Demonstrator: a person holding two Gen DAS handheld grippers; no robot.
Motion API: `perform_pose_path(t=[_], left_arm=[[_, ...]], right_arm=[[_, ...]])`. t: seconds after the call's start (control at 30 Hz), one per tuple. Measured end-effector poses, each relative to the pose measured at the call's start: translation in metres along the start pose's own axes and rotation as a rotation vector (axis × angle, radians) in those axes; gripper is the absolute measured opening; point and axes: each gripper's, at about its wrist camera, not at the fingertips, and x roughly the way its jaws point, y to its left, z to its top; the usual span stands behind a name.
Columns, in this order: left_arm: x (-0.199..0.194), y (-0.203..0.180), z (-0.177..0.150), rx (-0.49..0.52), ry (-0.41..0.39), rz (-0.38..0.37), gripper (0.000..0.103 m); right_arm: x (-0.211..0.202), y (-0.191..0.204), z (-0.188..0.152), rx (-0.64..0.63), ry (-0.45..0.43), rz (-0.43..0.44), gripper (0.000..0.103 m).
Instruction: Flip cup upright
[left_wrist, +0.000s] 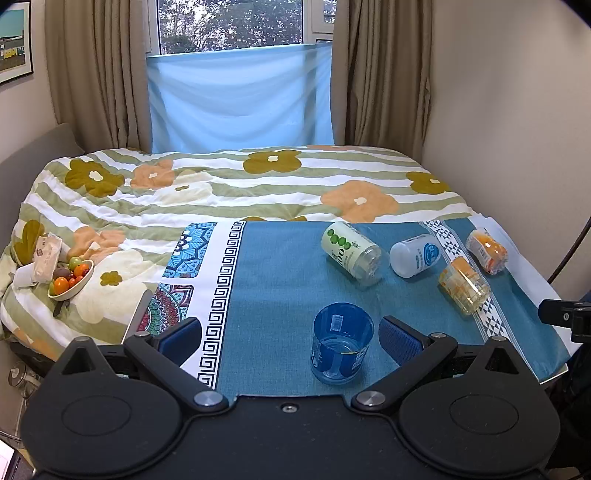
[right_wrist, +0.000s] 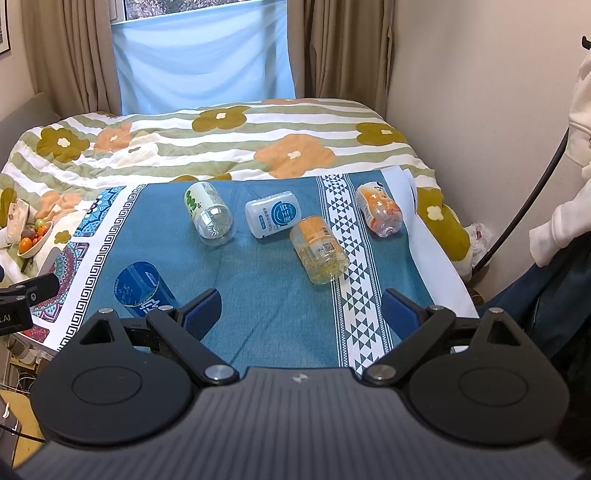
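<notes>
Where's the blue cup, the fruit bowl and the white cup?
Blue cup (left_wrist: 341, 343), left wrist view, on its front wall.
Fruit bowl (left_wrist: 79, 286), left wrist view, on its near rim.
White cup (right_wrist: 273, 218), right wrist view, on its label.

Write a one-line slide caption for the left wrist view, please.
Open left gripper flanks an upright blue cup; four cups lie tipped beyond.

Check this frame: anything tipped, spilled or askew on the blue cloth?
Four cups lie tipped on their sides: green-dotted, white and two orange. The blue cup stands upright. No spill visible.
</notes>
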Motion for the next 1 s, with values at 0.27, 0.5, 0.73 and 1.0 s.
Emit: perform_pose_path(t=[0.27, 0.5, 0.73, 1.0], left_arm=[[0.0006, -0.0003, 0.0005, 0.005, 0.000, 0.005, 0.103], [0.0013, -0.0038, -0.0011, 0.016, 0.001, 0.027, 0.103], [0.0009, -0.0052, -0.0030, 0.024, 0.000, 0.033, 0.103], [0.0009, -0.0039, -0.0039, 0.013, -0.001, 0.015, 0.103]], right_arm=[[0.0004, -0.0001, -0.0005, 0.000, 0.000, -0.001, 0.103], [0.0009, -0.0002, -0.0005, -0.001, 0.000, -0.001, 0.103], [0.0008, 0.0002, -0.0005, -0.001, 0.000, -0.002, 0.103], [0.0008, -0.0003, -0.0005, 0.000, 0.000, -0.002, 0.103]])
